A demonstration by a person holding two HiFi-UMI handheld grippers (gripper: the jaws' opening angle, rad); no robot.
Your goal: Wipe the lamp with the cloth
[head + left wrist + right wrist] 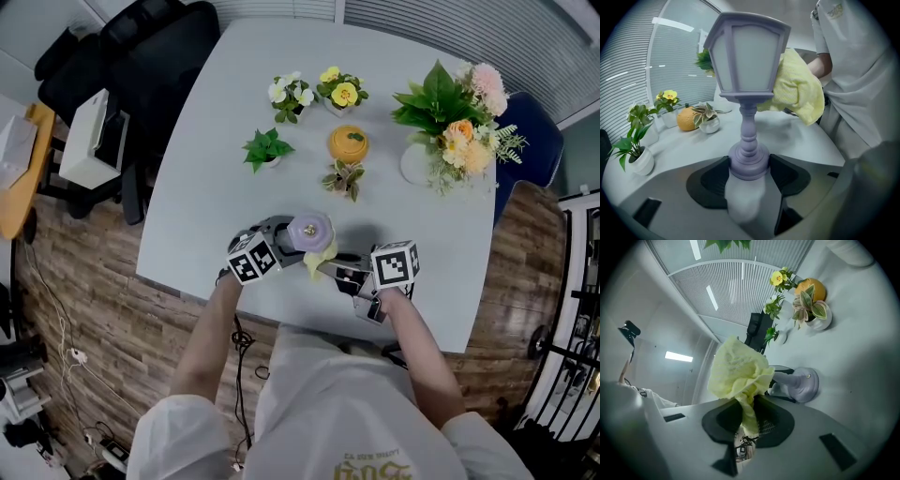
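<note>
Gripping the lamp (749,61) round its base, my left gripper (749,171) had its jaws closed on that purple foot, and the right gripper (749,420) had its jaws pinched on a tail of the yellow cloth (738,371), the rest bunched up above them. The cloth lay against one side of the lamp's lantern-shaped shade, so I judged the wiping to be under way rather than finished. No dust or mark showed on the lamp, so I could not say how much was done, and the facing panes, the turned stem and the foot looked yet to be covered. My left gripper view gave the lamp's full height and the cloth pressed on the shade's far side, which the head view did not: there only the lamp's top showed, with a scrap of cloth beside it. My right gripper view alone showed the cloth between its jaws, but the wad hid the shade, leaving only the lamp's foot visible. Only the head view showed the table (216,141) laid out, with the small potted plants (268,148) beyond the lamp. Whether the lamp's foot rested on the table I could not tell.
</note>
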